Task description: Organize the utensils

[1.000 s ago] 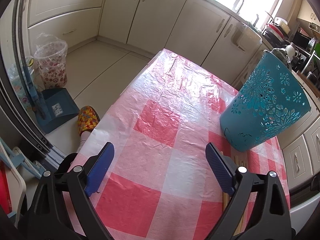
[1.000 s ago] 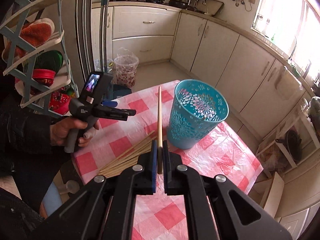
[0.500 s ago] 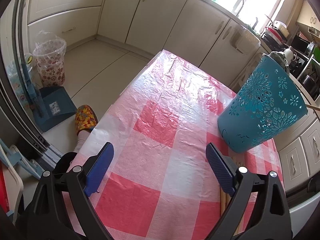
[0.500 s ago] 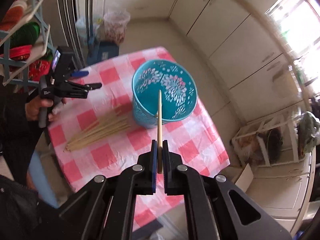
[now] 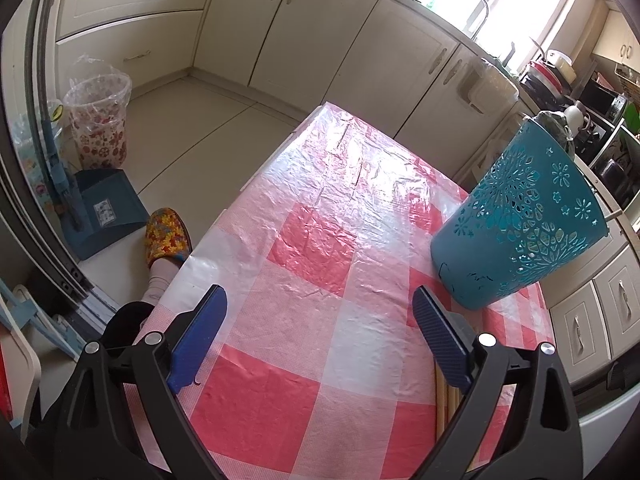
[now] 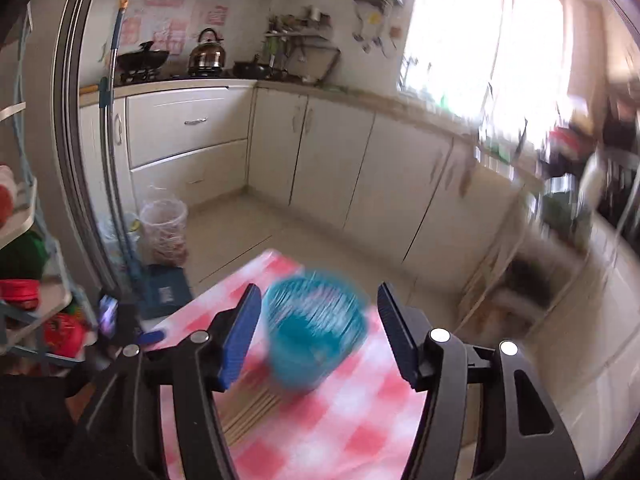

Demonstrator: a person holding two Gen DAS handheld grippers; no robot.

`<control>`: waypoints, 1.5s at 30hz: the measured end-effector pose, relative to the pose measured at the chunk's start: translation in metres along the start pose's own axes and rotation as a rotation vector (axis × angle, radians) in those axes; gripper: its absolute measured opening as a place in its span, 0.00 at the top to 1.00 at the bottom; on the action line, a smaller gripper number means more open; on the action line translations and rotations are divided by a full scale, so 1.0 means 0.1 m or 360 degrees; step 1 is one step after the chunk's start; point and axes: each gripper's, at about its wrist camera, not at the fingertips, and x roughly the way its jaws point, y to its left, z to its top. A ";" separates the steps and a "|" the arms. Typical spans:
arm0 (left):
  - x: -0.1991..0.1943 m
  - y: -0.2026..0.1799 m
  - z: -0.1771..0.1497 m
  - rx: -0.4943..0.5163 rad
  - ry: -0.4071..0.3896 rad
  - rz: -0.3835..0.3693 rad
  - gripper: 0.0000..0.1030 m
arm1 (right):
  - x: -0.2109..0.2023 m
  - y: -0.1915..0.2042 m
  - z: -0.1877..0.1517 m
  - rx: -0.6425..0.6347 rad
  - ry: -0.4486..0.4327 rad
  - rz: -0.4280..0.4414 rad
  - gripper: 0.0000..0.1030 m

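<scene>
**Chopstick released over the teal basket**

Gone from the right gripper [image 6: 318, 334] is the single chopstick it was clamped on a second ago: its blue pads are now opening, with nothing between them, and the view past them is smeared by motion. Directly beyond the gap stands the teal basket [image 6: 316, 332], upright on the table, so the release was evidently timed to let the stick fall inside. In the left wrist view a thin pale stick [image 5: 614, 213] pokes past the basket's far right rim, probably that chopstick leaning within, though the cut-out wall hides most of it.

To the near side of the basket lies the bundle of chopsticks [image 6: 250, 410] waiting to be sorted, flat on the cloth and fanned toward the near left. The left gripper [image 5: 320, 340] hovers over the near end of the table, tongs spread wide and empty, apparently kept clear of the working hand.

Underneath is a red-and-white checked plastic tablecloth [image 5: 320, 240], crinkled and glossy under the window light. Cream cabinets [image 6: 332, 152] line the far wall, a kettle [image 6: 208, 54] sits on the stove, and a lined waste bin [image 5: 100, 120] and blue dustpan [image 5: 106, 212] stand on the floor at left, beside a person's patterned slipper [image 5: 166, 236].
</scene>
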 end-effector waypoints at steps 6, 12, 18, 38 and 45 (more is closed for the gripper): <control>0.00 -0.04 -0.01 0.0032 0.0011 0.0030 0.12 | 0.90 0.22 -1.53 0.0521 0.0455 0.0100 0.88; 0.00 -0.06 -0.01 0.0052 0.0013 0.0047 0.12 | 1.43 0.15 -1.70 0.0780 0.0508 0.0058 0.90; -0.01 -0.13 -0.02 0.0108 -0.0006 0.0050 0.12 | 1.61 0.22 -1.66 0.0757 0.0526 0.0016 0.90; 0.16 -0.93 -0.40 0.0483 0.0253 0.0265 0.13 | 1.33 -0.21 -1.93 0.0681 0.0517 0.0014 0.94; 0.21 -1.04 -0.44 0.0624 0.0210 0.0403 0.46 | 1.36 -0.17 -1.88 0.0737 0.0462 0.0069 0.73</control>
